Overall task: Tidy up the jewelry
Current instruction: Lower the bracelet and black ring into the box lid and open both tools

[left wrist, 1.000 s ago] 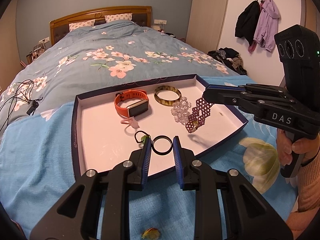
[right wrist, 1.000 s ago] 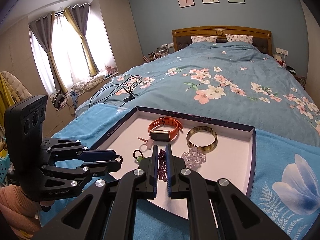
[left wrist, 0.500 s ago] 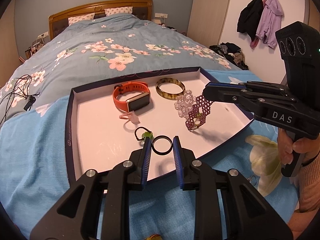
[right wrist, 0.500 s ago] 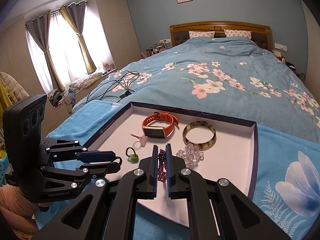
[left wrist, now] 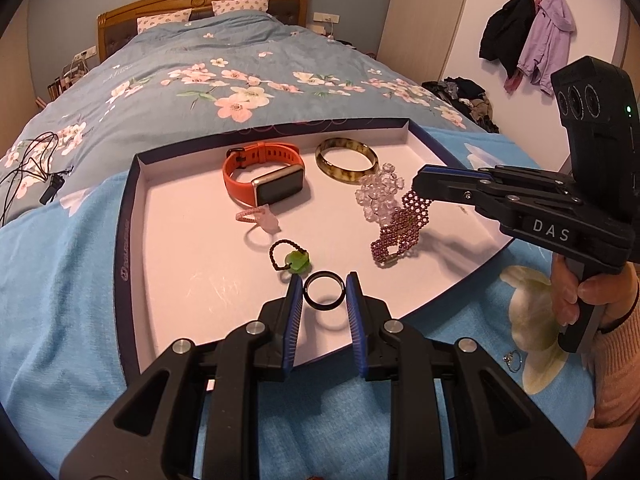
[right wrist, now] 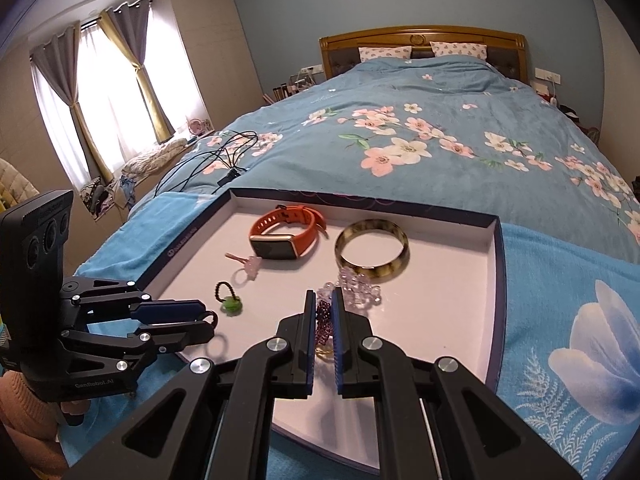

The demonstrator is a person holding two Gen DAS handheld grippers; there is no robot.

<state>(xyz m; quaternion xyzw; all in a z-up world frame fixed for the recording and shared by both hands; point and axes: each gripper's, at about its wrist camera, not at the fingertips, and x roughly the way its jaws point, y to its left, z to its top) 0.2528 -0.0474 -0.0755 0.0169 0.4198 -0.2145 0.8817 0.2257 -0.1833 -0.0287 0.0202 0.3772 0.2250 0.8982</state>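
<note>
A shallow navy box lid tray (left wrist: 132, 216) (right wrist: 494, 264) with a white floor lies on the bed. My left gripper (left wrist: 324, 292) (right wrist: 208, 318) is shut on a black ring (left wrist: 323, 290), held just above the tray's near part. My right gripper (right wrist: 323, 300) (left wrist: 416, 188) is shut on a purple beaded bracelet (left wrist: 400, 228) (right wrist: 325, 318) whose lower end touches the tray floor. In the tray lie an orange smartwatch (left wrist: 264, 178) (right wrist: 288, 236), a horn-coloured bangle (left wrist: 346, 159) (right wrist: 372, 250), a clear crystal bracelet (left wrist: 378, 196) (right wrist: 358, 284), a pink ring (left wrist: 258, 216) (right wrist: 248, 264) and a green-stone ring (left wrist: 294, 260) (right wrist: 230, 300).
The tray rests on a light blue blanket (left wrist: 60, 300) over a flowered duvet (right wrist: 400, 140). A small silver ring (left wrist: 513, 358) lies on the blanket right of the tray. Black cables (left wrist: 32, 168) lie on the bed at the left. Coats (left wrist: 528, 36) hang on the right wall.
My right gripper has lowered the purple bracelet until its end rests on the tray floor beside the crystal bracelet. My left gripper has moved forward and lower over the tray with the black ring.
</note>
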